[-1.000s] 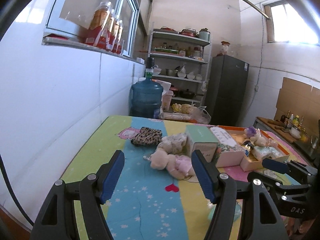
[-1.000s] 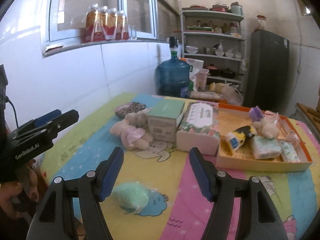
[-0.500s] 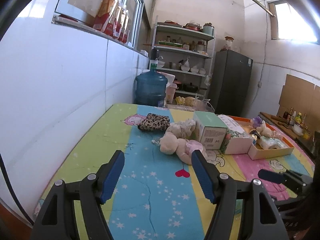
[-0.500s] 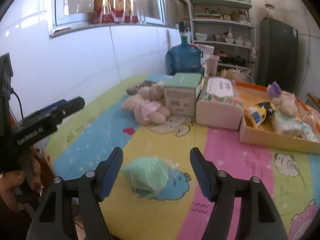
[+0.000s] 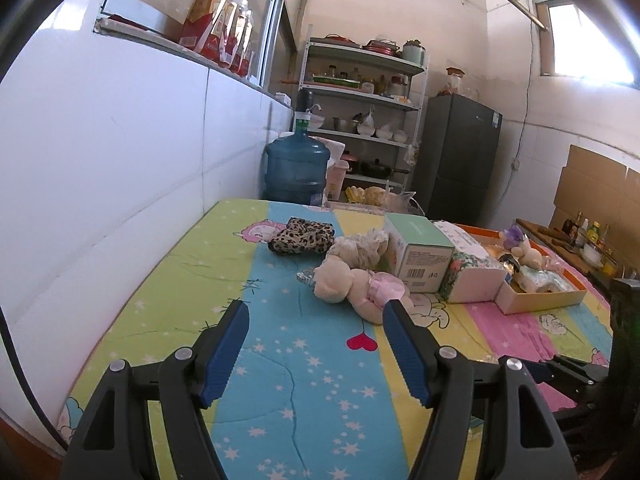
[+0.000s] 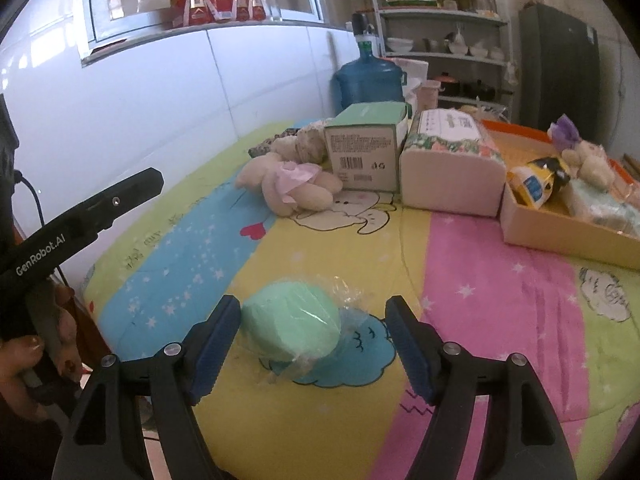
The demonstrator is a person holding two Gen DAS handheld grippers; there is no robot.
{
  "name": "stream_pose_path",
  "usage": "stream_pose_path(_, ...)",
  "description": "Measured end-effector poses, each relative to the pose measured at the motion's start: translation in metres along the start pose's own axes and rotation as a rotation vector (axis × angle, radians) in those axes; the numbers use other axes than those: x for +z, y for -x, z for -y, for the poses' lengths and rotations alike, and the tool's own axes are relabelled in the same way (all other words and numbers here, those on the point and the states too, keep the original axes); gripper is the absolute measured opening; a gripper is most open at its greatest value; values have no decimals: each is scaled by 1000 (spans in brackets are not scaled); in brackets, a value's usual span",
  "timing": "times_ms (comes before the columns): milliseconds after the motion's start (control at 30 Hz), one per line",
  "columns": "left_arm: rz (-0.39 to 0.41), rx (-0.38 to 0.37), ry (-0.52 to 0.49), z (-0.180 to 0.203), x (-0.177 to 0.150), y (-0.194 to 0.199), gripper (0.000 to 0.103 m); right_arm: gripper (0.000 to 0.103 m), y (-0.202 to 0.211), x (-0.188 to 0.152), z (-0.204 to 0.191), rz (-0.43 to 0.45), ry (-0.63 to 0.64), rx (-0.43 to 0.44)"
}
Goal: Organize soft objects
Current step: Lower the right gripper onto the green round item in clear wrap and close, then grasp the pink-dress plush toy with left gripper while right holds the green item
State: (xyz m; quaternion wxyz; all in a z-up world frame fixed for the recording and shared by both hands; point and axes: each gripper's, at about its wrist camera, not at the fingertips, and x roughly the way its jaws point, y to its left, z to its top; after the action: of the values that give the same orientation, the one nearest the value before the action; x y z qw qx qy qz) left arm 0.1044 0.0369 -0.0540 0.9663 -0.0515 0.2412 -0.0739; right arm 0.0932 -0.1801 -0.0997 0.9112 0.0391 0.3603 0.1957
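Note:
A mint-green soft ball in clear plastic wrap (image 6: pixel 294 326) lies on the colourful tablecloth, between the open fingers of my right gripper (image 6: pixel 312 342), nearer the left finger. A cream teddy bear in a pink dress (image 5: pixel 356 286) (image 6: pixel 288 186) lies mid-table, with a second plush (image 5: pixel 360 246) and a leopard-print pouch (image 5: pixel 302 236) behind it. My left gripper (image 5: pixel 316 350) is open and empty above the blue stripe, short of the bear. An orange-rimmed box (image 6: pixel 560 224) at the right holds more soft items.
A green-topped carton (image 6: pixel 366 148) and a tissue pack (image 6: pixel 452 160) stand between the bear and the box. The white wall runs along the left side. A blue water jug (image 5: pixel 298 170), shelves and a dark fridge (image 5: pixel 456 156) stand beyond the table's far end.
My right gripper has moved forward and down, so the green ball now sits between its fingers. My left gripper has drawn back and lowered; the bear looks farther away.

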Motion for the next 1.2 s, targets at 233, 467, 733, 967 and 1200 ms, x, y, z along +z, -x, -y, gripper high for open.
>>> stream_pose_path(233,-11,-2,-7,-1,0,-5,69,76,-8,1,-2,-16,-9,38)
stream_pose_path(467,-20,-4,-17,1,0,-9,69,77,-13,3,-1,-21,-21,66)
stream_pose_path(733,-33,-13,-37,10,2,-14,69,52,-13,4,-1,-20,-30,133)
stream_pose_path(967,-50,-25,-51,19,3,-22,69,47,-6,6,2,3,-28,142)
stream_pose_path(1200,-70,-38,-34,22,16,-39,69,46,14,15,21,77,-47,117)
